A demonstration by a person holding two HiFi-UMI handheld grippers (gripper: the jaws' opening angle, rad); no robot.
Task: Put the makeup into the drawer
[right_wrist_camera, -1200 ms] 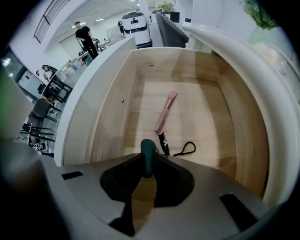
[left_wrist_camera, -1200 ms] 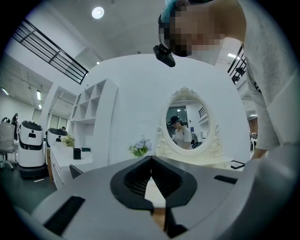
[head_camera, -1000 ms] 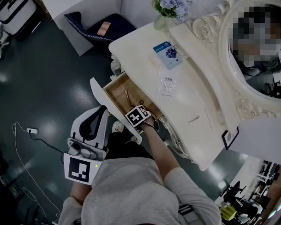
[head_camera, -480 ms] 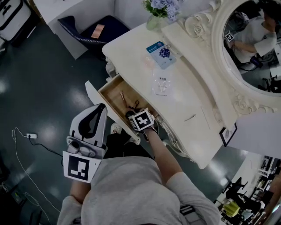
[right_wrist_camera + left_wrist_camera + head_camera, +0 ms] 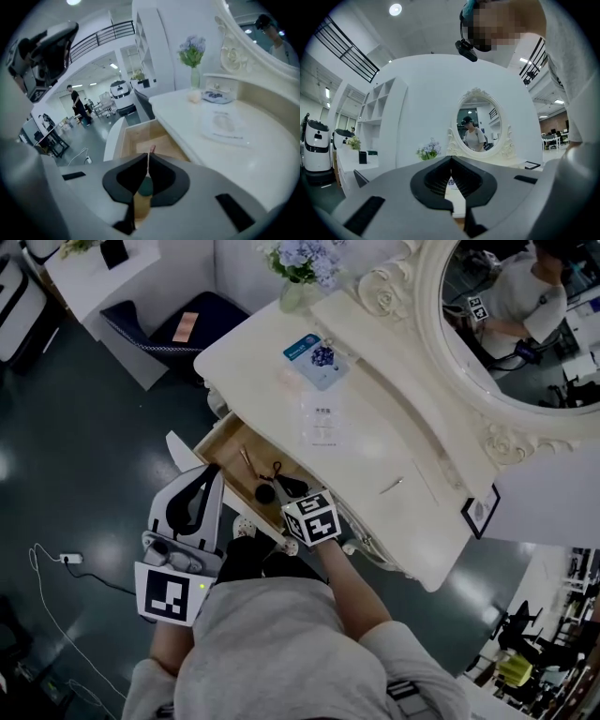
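Note:
The dressing table's drawer [image 5: 217, 448] stands pulled out, its wooden bottom showing. Inside lie a slim pink stick [image 5: 246, 458], a scissor-like tool [image 5: 278, 471] and a dark round makeup piece [image 5: 265, 493]. My right gripper [image 5: 147, 161] hangs over the drawer's near end, tilted down, its marker cube [image 5: 311, 517] on top. Its jaws have just been closing and are now shut, with nothing between them. The round piece [image 5: 145, 185] shows below them. My left gripper [image 5: 208, 476] is shut and empty, held level left of the drawer, off the table.
On the white tabletop [image 5: 403, 446] lie a blue packet [image 5: 317, 357], a clear packet [image 5: 323, 418] and a thin small item [image 5: 392, 486]. A flower vase [image 5: 300, 268] and an oval mirror [image 5: 525, 324] stand behind. A dark chair [image 5: 178, 324] is on the floor.
My right gripper has come up out of the drawer and back toward me. The dark round piece it left now lies on the drawer bottom. The left gripper barely moved.

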